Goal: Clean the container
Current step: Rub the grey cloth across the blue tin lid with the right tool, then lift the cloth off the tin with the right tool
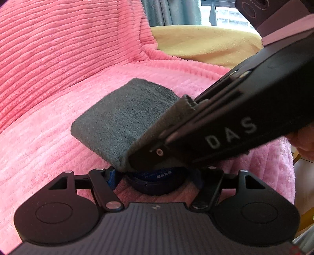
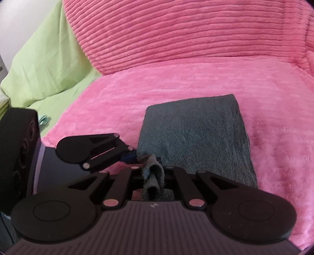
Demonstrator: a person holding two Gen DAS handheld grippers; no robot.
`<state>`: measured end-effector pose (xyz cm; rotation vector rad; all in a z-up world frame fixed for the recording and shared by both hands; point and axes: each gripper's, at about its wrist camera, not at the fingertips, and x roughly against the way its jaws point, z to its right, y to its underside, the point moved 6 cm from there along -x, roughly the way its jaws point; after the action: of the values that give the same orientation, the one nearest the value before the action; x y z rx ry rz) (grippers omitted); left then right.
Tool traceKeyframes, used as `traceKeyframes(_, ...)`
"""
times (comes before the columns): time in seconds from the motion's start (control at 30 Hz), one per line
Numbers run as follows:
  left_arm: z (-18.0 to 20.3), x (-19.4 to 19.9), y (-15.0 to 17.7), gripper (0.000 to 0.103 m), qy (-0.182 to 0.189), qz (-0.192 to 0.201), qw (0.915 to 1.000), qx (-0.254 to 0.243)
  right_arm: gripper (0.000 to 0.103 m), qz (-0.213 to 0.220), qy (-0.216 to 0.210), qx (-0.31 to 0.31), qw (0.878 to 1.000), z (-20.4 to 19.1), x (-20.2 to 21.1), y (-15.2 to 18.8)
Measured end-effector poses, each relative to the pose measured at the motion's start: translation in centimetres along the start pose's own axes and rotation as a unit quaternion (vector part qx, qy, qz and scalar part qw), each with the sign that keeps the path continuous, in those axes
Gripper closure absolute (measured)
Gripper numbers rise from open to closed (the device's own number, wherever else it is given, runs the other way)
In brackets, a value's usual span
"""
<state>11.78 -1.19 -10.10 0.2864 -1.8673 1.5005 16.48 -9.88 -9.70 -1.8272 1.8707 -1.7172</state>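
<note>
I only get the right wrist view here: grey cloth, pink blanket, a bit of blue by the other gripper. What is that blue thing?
Observer: A dark blue round container, held between the fingers of the left gripper.
Operator: Is my cloth touching it?
Observer: Yes, the grey cloth, pinched in the right gripper, drapes down onto the container's top.
Operator: Anything behind me?
Observer: A yellow cushion and a window beyond the pink blanket.
</note>
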Motion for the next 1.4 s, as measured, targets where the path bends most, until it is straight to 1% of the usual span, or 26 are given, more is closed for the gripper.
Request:
traceKeyframes(0.07,0.2,0.0,0.0,0.034,-0.004,0.002,1.0000,-0.007,0.102,0.015,0.026,-0.003,1.000,0.5,-0.1,-0.3)
traceKeyframes(0.17,0.1,0.0,0.0,0.034,-0.004,0.002,1.0000,-0.005,0.102,0.025,0.040,-0.026,0.999,1.6,-0.6,-0.6)
traceKeyframes(0.3,0.1,-0.1,0.0,0.034,-0.006,0.003,1.0000,-0.007,0.102,0.025,0.062,-0.024,0.997,2.2,-1.2,-1.1)
traceKeyframes(0.37,0.1,0.0,0.0,0.035,-0.006,0.003,0.9999,-0.008,0.102,0.025,0.089,-0.019,0.996,2.8,-1.5,-1.2)
traceKeyframes(0.43,0.1,0.0,0.0,0.037,-0.005,0.003,0.9999,-0.010,0.102,0.024,0.106,-0.029,0.994,3.8,-1.6,-1.0)
traceKeyframes(0.53,0.1,0.0,0.1,0.037,-0.003,0.003,0.9999,-0.009,0.102,0.024,0.097,-0.056,0.993,5.1,-1.5,-0.1)
traceKeyframes(0.63,0.0,0.0,0.1,0.037,-0.002,0.004,1.0000,-0.008,0.101,0.031,0.087,-0.071,0.993,5.3,-1.5,0.3)
traceKeyframes(0.7,0.0,0.1,0.0,0.037,-0.001,0.004,1.0000,-0.006,0.102,0.035,0.089,-0.074,0.993,5.1,-1.4,0.1)
traceKeyframes(0.8,-0.2,0.2,-0.1,0.036,0.000,0.002,1.0000,-0.001,0.101,0.062,0.089,-0.101,0.989,5.3,0.1,0.0)
traceKeyframes(0.83,-0.2,0.4,-0.1,0.035,-0.002,0.002,1.0000,-0.001,0.101,0.075,0.092,-0.108,0.987,5.4,0.9,-0.1)
traceKeyframes(0.93,-0.4,0.9,0.0,0.033,-0.010,0.001,0.9999,-0.005,0.101,0.135,0.131,-0.110,0.976,5.2,4.4,-1.0)
traceKeyframes(0.97,-0.5,1.0,0.0,0.032,-0.013,0.001,0.9999,-0.006,0.101,0.158,0.154,-0.102,0.970,4.9,5.8,-1.2)
traceKeyframes(1.0,-0.8,1.2,0.1,0.032,-0.008,-0.001,0.9999,0.007,0.099,0.182,0.179,-0.093,0.963,4.6,7.2,-1.3)
traceKeyframes(1.03,-1.1,1.4,0.1,0.032,-0.002,-0.003,0.9998,0.020,0.099,0.203,0.207,-0.079,0.954,4.1,8.5,-1.4)
traceKeyframes(1.07,-1.4,1.6,0.2,0.032,0.004,-0.005,0.9994,0.033,0.099,0.220,0.232,-0.063,0.945,3.6,9.5,-1.4)
traceKeyframes(1.1,-1.7,1.8,0.2,0.031,0.015,-0.006,0.9985,0.053,0.099,0.222,0.251,-0.046,0.941,3.3,9.9,-1.1)
traceKeyframes(1.17,-2.4,2.4,0.4,0.030,0.041,-0.008,0.9947,0.094,0.099,0.218,0.283,-0.010,0.934,2.7,10.2,-0.4)
traceKeyframes(1.23,-3.1,2.7,0.4,0.028,0.057,-0.010,0.9897,0.131,0.099,0.186,0.298,0.013,0.936,2.6,8.8,0.6)
traceKeyframes(1.27,-3.4,2.8,0.5,0.028,0.064,-0.011,0.9869,0.147,0.099,0.166,0.297,0.020,0.940,2.7,8.0,1.1)
traceKeyframes(1.33,-4.1,2.8,0.5,0.028,0.073,-0.011,0.9818,0.175,0.100,0.103,0.283,0.000,0.954,3.5,5.7,2.1)
traceKeyframes(1.4,-4.8,2.7,0.5,0.028,0.075,-0.009,0.9775,0.197,0.100,0.049,0.279,-0.042,0.958,4.9,3.8,3.6)
